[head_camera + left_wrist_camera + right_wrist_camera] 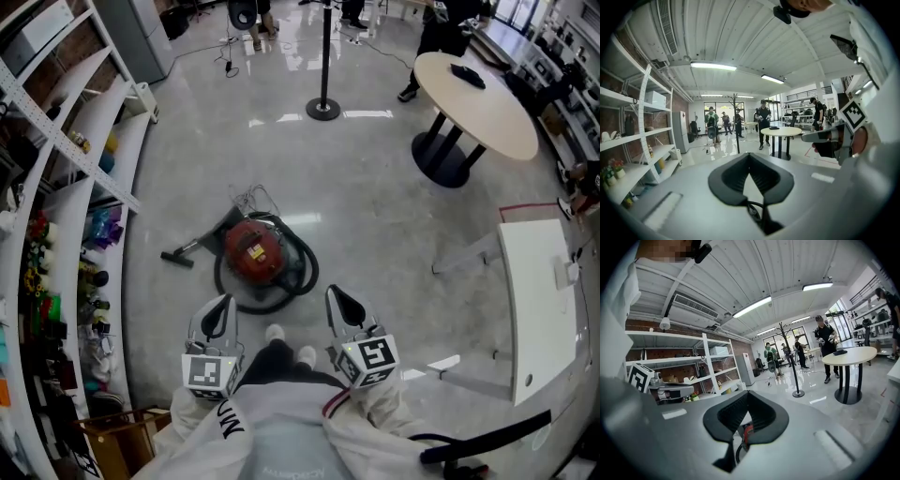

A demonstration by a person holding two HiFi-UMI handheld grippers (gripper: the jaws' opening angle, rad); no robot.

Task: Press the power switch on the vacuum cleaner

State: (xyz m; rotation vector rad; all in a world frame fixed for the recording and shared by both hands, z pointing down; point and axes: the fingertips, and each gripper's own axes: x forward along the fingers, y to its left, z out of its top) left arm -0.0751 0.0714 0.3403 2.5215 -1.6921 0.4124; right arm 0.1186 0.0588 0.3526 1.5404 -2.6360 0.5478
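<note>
Right gripper — vacuum cleaner ahead

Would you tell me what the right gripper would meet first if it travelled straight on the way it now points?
Probably nothing nearby: the right gripper, jaws shut and empty, points out over the red vacuum cleaner, which shows below its tips. Bare floor beyond looks first, though depth is unclear.

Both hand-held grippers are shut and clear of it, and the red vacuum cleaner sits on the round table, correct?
No. The head view shows the red vacuum cleaner on the floor ahead of the person's shoes; the round table stands well apart. The left hand-held gripper and right hand-held gripper are indeed shut and clear of it.
</note>
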